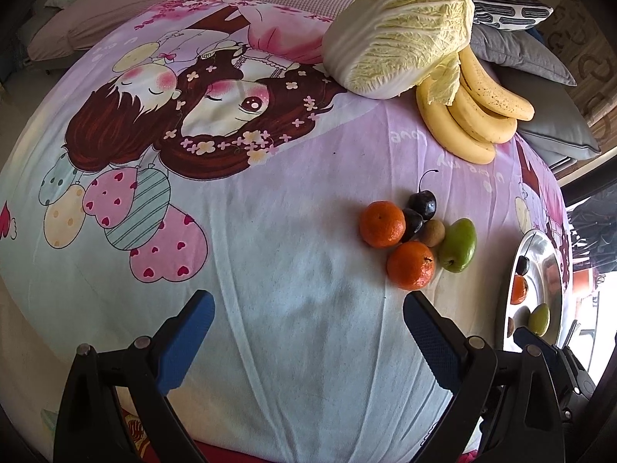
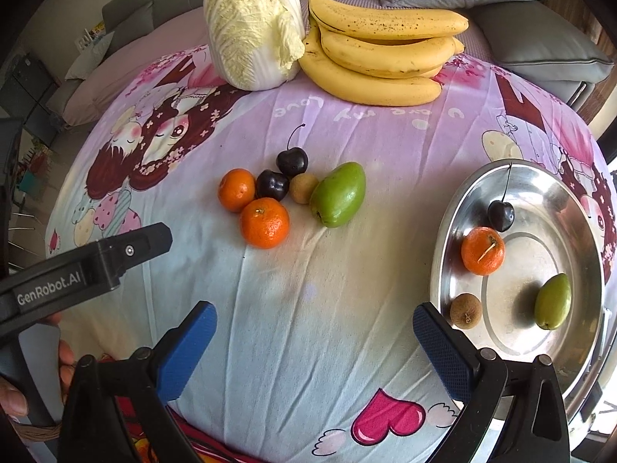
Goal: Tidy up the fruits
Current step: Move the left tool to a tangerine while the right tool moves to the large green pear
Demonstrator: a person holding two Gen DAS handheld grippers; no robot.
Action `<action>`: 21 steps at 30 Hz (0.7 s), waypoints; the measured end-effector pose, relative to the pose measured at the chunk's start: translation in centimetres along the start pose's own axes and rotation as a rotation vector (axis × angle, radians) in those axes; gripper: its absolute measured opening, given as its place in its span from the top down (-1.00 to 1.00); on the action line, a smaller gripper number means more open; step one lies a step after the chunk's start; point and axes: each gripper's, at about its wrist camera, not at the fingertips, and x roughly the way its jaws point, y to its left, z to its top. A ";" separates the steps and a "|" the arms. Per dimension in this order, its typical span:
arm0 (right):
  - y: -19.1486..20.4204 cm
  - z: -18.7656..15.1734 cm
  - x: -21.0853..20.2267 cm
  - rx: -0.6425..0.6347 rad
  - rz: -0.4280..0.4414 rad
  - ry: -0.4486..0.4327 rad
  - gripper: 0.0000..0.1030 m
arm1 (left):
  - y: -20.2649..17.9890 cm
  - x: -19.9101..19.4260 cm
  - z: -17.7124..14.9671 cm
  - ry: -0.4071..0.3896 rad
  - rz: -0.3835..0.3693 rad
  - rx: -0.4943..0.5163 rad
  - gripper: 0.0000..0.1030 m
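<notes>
**Ten loose fruits, one banana bunch, one steel plate**

Six fruits cluster at centre of the right wrist view: two mandarins, touching; two dark cherries, the farther with its stem upright; a small brown longan; a green mango-like fruit just beside the longan.

Four fruits lie in the steel plate at right of frame, apart from one another: a cherry, a mandarin, a longan, a green fruit.

A banana bunch sits at top centre, touching a napa cabbage to its left.

Right gripper: released, blue-padded jaws wide apart, nothing between them, low in frame. Left gripper: likewise spread and unloaded.

Hard to make out: in the left wrist view the plate sits at the right edge, seen edge-on and strongly distorted, its contents only partly legible. The plate's lower rim is hidden behind the right gripper's finger. Part of a hand holding the left gripper's black body shows at lower left, cut off.

Surface: a cartoon-printed bedsheet, pale blue and lilac, lightly creased. Beyond it: grey cushions, a patterned pillow, a grey sofa back.
</notes>
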 end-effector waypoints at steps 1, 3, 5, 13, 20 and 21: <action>-0.1 0.2 0.0 0.002 0.000 -0.006 -1.00 | 0.0 0.1 0.1 0.002 -0.002 0.004 -0.91; -0.4 0.6 -0.1 0.006 -0.004 -0.017 -1.00 | -0.1 0.4 0.3 0.002 -0.011 0.007 -0.91; -0.7 1.1 -0.2 0.013 -0.007 -0.028 -1.00 | -0.1 0.6 0.6 -0.001 -0.020 0.008 -0.91; -1.5 2.9 -0.4 0.025 0.033 -0.078 -1.00 | -0.3 1.4 2.3 -0.006 -0.051 0.028 -0.91; -1.2 4.0 0.5 0.009 0.064 -0.096 -1.00 | -1.1 1.6 3.4 -0.040 -0.057 0.080 -0.91; -1.3 4.2 0.7 0.014 0.068 -0.096 -1.00 | -1.1 1.7 3.5 -0.035 -0.060 0.082 -0.91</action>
